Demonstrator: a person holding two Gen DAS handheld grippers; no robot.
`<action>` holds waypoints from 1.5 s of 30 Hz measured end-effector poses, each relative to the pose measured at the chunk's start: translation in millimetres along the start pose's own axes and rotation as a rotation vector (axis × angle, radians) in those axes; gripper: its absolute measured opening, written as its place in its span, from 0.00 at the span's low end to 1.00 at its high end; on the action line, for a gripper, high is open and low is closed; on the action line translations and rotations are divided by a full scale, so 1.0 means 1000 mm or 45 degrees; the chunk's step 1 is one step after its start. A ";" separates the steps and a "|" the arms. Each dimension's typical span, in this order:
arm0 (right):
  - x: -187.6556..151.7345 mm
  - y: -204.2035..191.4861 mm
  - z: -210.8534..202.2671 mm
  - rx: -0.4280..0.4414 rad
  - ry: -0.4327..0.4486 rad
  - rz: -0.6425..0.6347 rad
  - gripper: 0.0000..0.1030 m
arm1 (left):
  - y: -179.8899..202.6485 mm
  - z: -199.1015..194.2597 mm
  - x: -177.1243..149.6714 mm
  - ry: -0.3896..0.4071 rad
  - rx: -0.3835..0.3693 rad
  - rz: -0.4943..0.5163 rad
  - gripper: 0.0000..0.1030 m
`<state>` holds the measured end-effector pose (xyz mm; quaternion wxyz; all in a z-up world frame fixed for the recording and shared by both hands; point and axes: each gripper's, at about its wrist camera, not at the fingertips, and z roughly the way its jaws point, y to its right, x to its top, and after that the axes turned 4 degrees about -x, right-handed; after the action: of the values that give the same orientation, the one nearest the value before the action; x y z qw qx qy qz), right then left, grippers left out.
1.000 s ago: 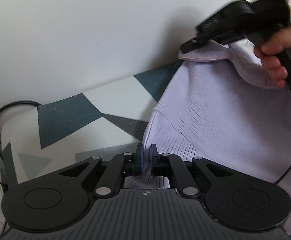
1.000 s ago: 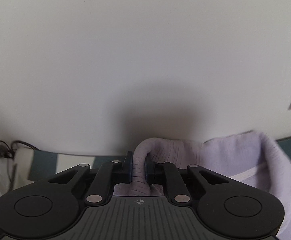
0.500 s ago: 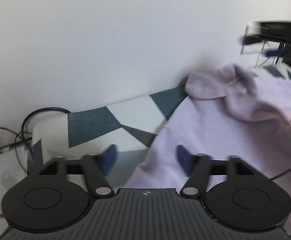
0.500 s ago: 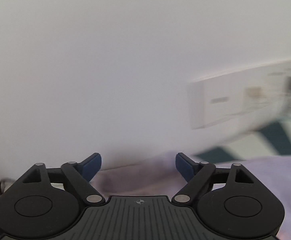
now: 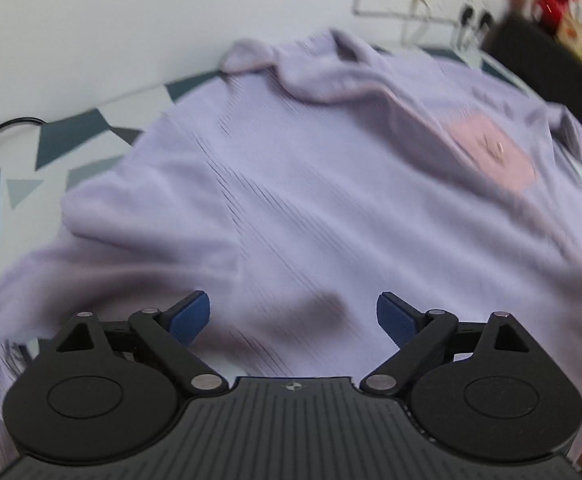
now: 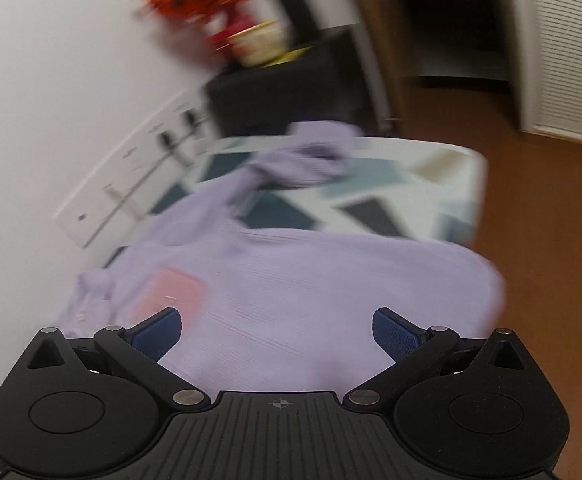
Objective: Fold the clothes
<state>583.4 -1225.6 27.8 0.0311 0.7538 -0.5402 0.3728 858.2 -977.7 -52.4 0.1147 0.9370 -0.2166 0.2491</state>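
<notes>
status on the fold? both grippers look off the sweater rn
Done: the lilac sweater is laid out on the patterned table, pink patch facing up. In hand: nothing. The left gripper and right gripper are both opening, with no cloth pinched between the pads. Left: no neat fold visible; one sleeve lies bunched at the far side.

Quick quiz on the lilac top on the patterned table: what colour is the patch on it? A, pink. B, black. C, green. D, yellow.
A: the lilac top carries a pink rectangular patch, also visible in the right wrist view near the left blue pad.
</notes>
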 end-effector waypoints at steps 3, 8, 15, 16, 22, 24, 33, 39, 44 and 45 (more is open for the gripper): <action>-0.024 0.038 -0.036 -0.091 0.040 0.059 0.99 | 0.010 0.003 -0.013 -0.004 -0.017 0.029 0.93; -0.044 0.075 -0.090 -0.184 0.122 0.089 0.99 | 0.023 0.006 -0.029 -0.063 -0.022 0.039 0.94; -0.021 0.105 -0.105 -0.187 0.227 0.173 0.99 | 0.046 -0.003 -0.030 -0.057 0.029 -0.099 0.94; -0.016 0.108 -0.101 -0.186 0.237 0.176 0.99 | 0.052 -0.004 -0.029 -0.043 0.046 -0.120 0.94; 0.023 0.151 -0.069 -0.090 0.243 0.186 0.99 | 0.121 -0.007 -0.027 0.037 0.104 -0.188 0.94; 0.039 0.176 -0.061 -0.062 0.236 0.143 0.99 | 0.157 -0.002 -0.026 0.038 0.156 -0.150 0.94; 0.121 0.298 -0.024 0.055 0.192 0.049 0.94 | 0.295 0.025 -0.028 -0.025 0.230 0.023 0.94; 0.113 0.297 0.019 0.268 0.035 -0.123 0.94 | 0.269 0.003 -0.027 0.003 0.327 -0.151 0.94; 0.067 0.251 0.068 0.501 -0.253 -0.219 0.83 | 0.234 -0.015 -0.047 -0.050 0.384 -0.182 0.94; 0.056 0.238 0.073 0.543 -0.298 -0.252 0.82 | 0.229 -0.018 -0.055 -0.066 0.374 -0.154 0.94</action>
<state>430.8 -1401.3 -75.9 -0.1549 0.8306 -0.3728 0.3835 701.5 -1154.3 -41.1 -0.0143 0.9610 -0.1241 0.2466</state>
